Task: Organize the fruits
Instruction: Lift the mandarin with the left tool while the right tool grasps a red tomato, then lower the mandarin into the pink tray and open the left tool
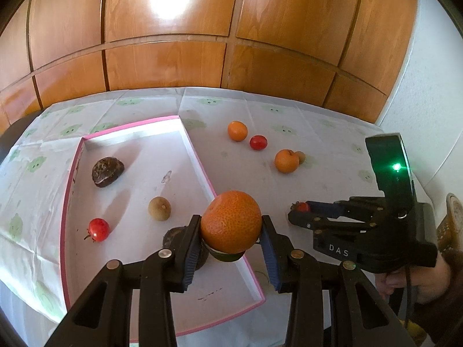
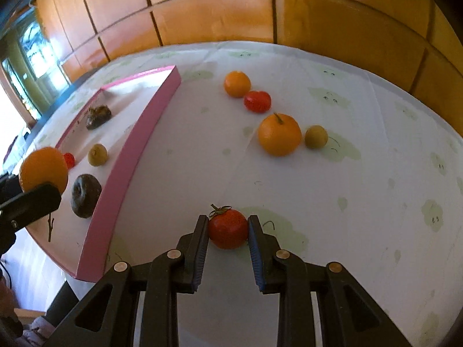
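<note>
orange [image 1: 231, 222]: large, pitted skin, frame centre
left gripper [image 1: 231, 225]: clamped on orange, above pink tray [image 1: 202, 167]
right gripper [image 2: 228, 228]: angled down, pinching small red tomato [image 2: 228, 229]

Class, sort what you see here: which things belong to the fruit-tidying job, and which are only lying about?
Part of the job:
- pink-edged box
- orange in left tool
- red fruit in right tool
- loose oranges

Lying about:
- patterned tablecloth
- wooden panelling
</note>
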